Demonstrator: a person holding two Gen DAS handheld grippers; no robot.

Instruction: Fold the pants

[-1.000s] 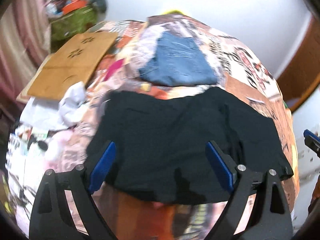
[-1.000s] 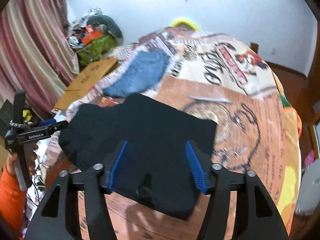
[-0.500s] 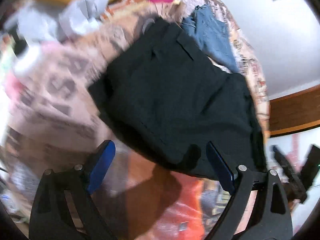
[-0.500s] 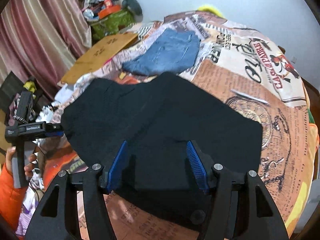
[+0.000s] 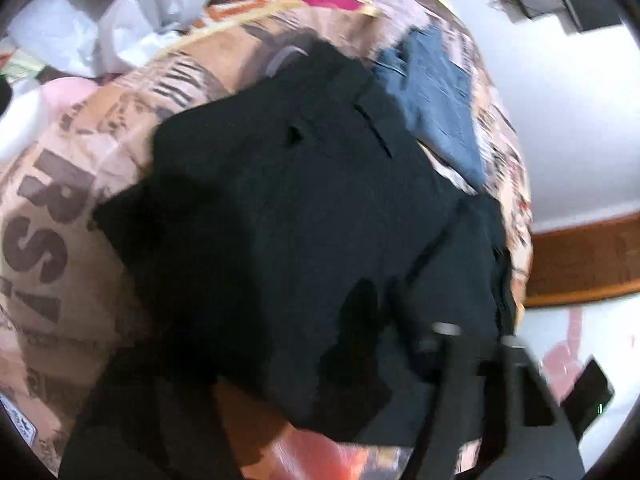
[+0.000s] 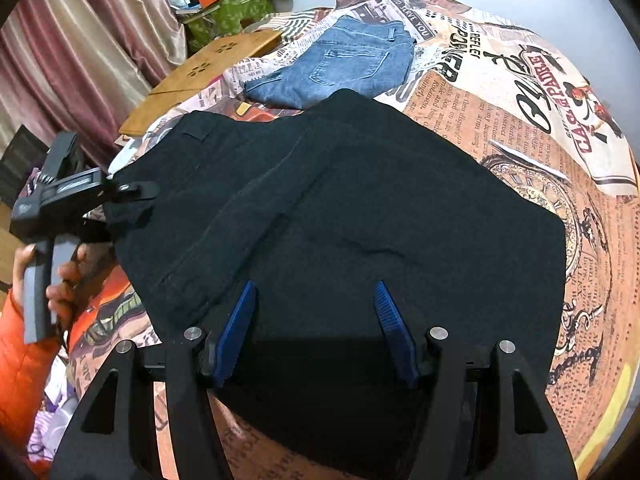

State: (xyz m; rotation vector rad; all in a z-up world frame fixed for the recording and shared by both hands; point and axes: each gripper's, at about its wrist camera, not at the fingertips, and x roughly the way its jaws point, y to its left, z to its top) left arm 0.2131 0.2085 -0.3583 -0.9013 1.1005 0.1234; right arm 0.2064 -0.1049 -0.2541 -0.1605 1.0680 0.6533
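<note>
The black pants (image 6: pixel 340 208) are spread flat on a bed covered by a newspaper-print bedspread (image 6: pixel 520 120), already doubled into a broad dark panel, with folded blue jeans (image 6: pixel 340 68) just beyond them and a wooden board (image 6: pixel 200 76) near the curtain.

The right gripper (image 6: pixel 314 328) is held over the near edge of the pants with its blue pads standing well apart; cloth lies under the gap but is not pinched. The left gripper (image 6: pixel 132 194), carried by a hand (image 6: pixel 60 276) in an orange sleeve, is seen at the pants' far-left corner. Its jaws have just been closing, and cloth appears bunched at its tip, though through the blur of its own view it cannot be told whether the fabric is actually clamped.

The fabric is judged soft, limp and fairly light, likely to sag and drag across the bedspread. It would best be taken at a hem or corner, where 2 layers can be pinched together, with both ends lifted evenly.
</note>
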